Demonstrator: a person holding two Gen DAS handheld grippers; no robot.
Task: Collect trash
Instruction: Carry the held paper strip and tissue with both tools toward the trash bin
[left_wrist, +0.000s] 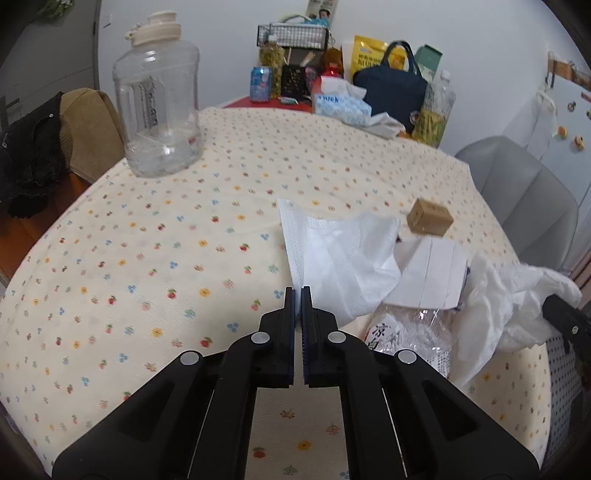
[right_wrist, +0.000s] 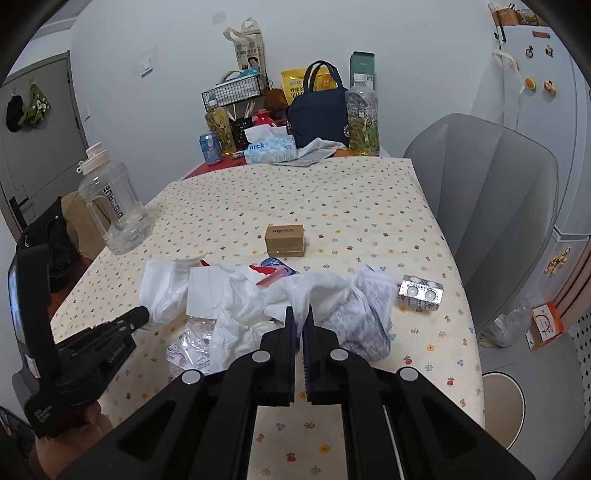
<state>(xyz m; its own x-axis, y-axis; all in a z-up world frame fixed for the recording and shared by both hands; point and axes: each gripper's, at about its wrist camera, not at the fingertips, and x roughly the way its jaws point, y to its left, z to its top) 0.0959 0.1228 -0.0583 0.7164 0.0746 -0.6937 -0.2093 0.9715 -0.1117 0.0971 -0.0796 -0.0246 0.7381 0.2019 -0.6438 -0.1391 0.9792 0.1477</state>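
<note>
1. Left wrist view: the left gripper (left_wrist: 298, 291) is pinched on the corner of a white face mask (left_wrist: 295, 236); whether the right gripper (right_wrist: 299, 314), nearly shut at the white plastic bag (right_wrist: 243, 306), holds it is unclear.
2. Trash pile mid-table; a brown box (right_wrist: 284, 240) and a blister pack (right_wrist: 421, 293) lie apart.
3. A clear jug (left_wrist: 157, 99) stands left.

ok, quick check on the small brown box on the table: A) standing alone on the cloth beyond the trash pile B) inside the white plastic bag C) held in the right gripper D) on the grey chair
A: the brown box sits by itself on the floral tablecloth, past the white plastic bag, and the right gripper is closed on none of it.
</note>
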